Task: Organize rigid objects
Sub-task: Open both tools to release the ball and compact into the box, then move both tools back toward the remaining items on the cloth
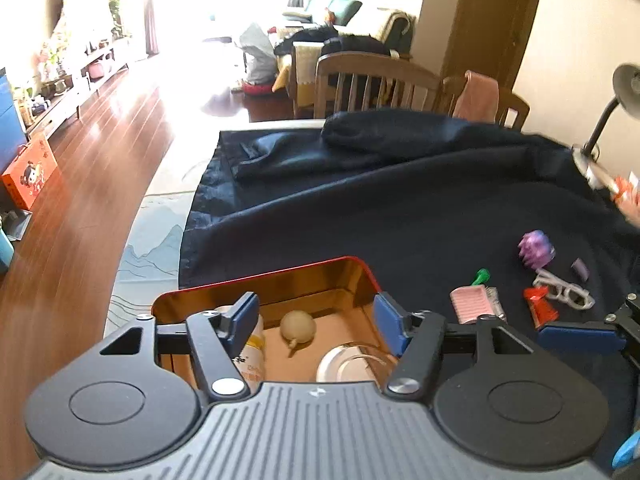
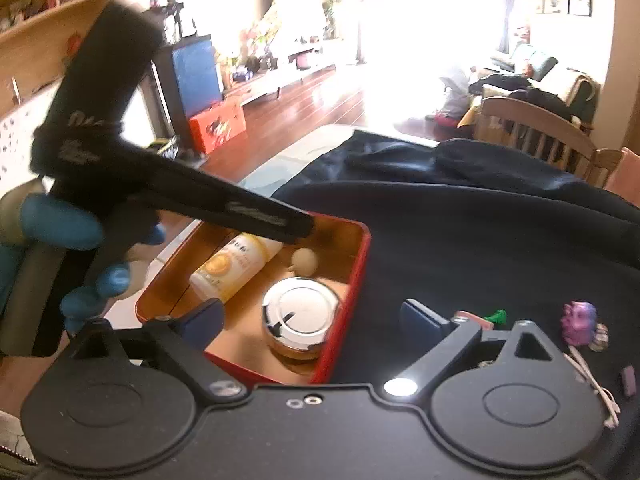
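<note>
left gripper hangs over the red tin, jaws spread, nothing between them. right gripper is also spread and empty, straddling the tin's near right wall.

already in the tin: yellow-label bottle, pale ball with a stub, chrome-lidded jar. still loose on the dark cloth, right of the tin: pink ribbed comb-like piece, green peg, red cone piece, white glasses-shaped piece, purple figurine, small lilac block.

judgement: next pick is likely the pink piece, nearest the right gripper. come in low, fingers across its short side, close square so it doesn't skate on the cloth. drop into the free floor near the ball, clear of the jar lid.

hard to read: the right gripper's body hides most of the pink and green pieces in its own view. bottle label is illegible. the left tool's handle blurs across the tin's far corner. a desk lamp is cut off at the frame edge.
</note>
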A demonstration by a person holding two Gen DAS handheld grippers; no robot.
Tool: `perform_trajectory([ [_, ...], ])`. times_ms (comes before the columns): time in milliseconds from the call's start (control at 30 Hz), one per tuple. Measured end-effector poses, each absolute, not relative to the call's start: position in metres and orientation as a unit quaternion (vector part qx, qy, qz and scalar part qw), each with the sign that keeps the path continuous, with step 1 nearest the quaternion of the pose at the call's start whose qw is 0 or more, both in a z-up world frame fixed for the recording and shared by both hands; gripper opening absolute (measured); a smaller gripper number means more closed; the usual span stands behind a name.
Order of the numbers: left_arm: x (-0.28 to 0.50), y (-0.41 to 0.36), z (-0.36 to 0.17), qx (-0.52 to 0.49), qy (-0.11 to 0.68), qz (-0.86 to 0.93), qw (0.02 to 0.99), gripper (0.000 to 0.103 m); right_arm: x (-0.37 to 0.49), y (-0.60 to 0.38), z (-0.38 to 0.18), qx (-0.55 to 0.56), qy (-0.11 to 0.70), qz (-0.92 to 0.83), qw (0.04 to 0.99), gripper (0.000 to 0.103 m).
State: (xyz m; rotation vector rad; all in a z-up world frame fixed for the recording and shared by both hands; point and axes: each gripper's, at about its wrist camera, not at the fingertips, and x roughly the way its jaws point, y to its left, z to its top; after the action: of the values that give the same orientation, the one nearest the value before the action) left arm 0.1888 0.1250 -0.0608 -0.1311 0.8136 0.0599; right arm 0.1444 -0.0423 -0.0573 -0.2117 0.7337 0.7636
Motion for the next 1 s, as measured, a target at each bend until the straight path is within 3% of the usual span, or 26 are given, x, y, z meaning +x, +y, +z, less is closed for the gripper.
perform_trajectory([
  [233,0.171,0.099,-0.045,-0.079,0.373,0.035,0.924,0.072,0.146,-0.098,-0.044,-0.067,0.329,0.338,0.879,0.103],
  [400,0.164,0.073,-0.039,-0.082,0.353,0.029,0.932,0.083,0.154,-0.143,-0.043,-0.044,0.317,0.321,0.892,0.103],
  [1000,0.193,-0.028,-0.068,-0.072,0.367,0.005,0.927,0.084,0.209,-0.279,-0.083,-0.028,0.344,0.240,0.907,0.103],
])
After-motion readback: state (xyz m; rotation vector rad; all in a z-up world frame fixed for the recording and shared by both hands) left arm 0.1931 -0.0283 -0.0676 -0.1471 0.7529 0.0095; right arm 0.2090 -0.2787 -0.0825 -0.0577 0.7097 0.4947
